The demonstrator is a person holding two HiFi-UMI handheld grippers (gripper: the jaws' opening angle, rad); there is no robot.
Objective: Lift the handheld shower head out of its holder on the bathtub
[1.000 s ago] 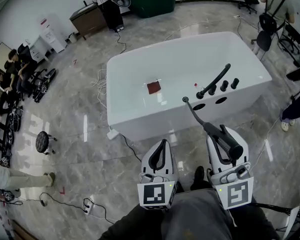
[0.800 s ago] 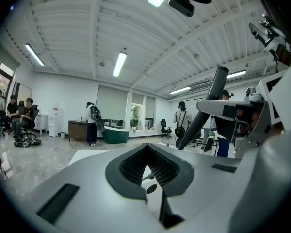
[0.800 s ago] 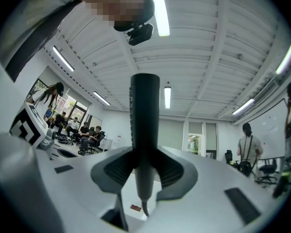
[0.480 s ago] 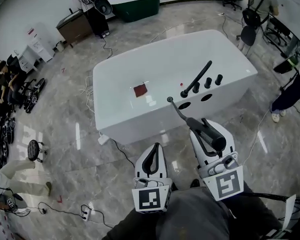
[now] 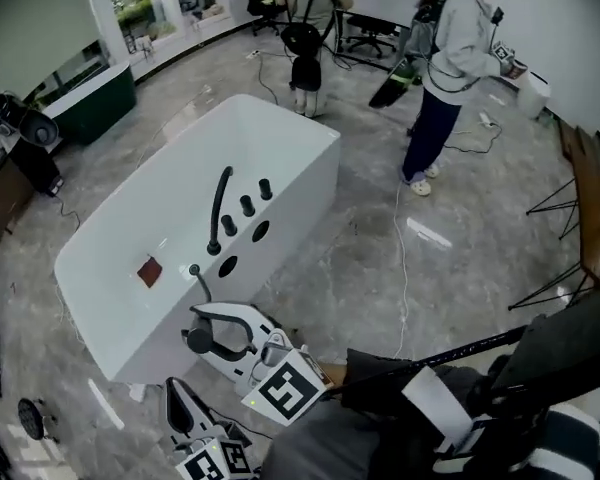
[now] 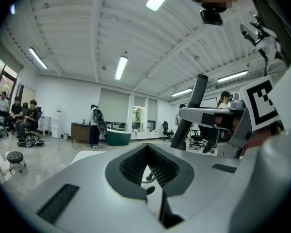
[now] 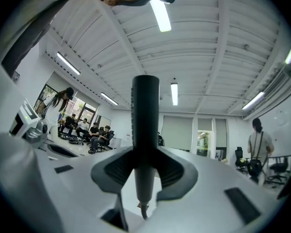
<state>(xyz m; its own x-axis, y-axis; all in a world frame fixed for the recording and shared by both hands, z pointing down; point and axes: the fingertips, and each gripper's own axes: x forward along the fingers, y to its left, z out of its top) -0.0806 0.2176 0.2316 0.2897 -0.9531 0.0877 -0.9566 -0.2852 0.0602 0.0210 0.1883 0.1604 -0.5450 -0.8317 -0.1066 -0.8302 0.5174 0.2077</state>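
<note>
The white bathtub [image 5: 280, 128] lies at the left, with a black spout [image 5: 220, 203] and knobs [image 5: 248, 205] on its near rim beside two dark holes [image 5: 228, 265]. My right gripper [image 5: 202, 333] is shut on the black shower head handle [image 5: 196, 342], off the tub's near side. Its hose [image 5: 198, 280] curves up to the rim. In the right gripper view the handle [image 7: 144, 130] stands upright between the pads of that gripper [image 7: 144, 154]. My left gripper [image 5: 177, 393] sits lower and is shut with nothing in it [image 6: 146, 149]. It sees the handle [image 6: 196, 101] to its right.
A person in a grey hoodie [image 5: 460, 38] stands right of the tub, and another [image 5: 305, 18] stands at its far end. Cables [image 5: 400, 258] run over the marble floor. A dark green tub [image 5: 80, 93] is at the far left. Stand legs [image 5: 550, 198] are at the right edge.
The head view has swung round: the tub now lies at the upper left and both grippers sit at the lower left. The right gripper still holds the shower head.
</note>
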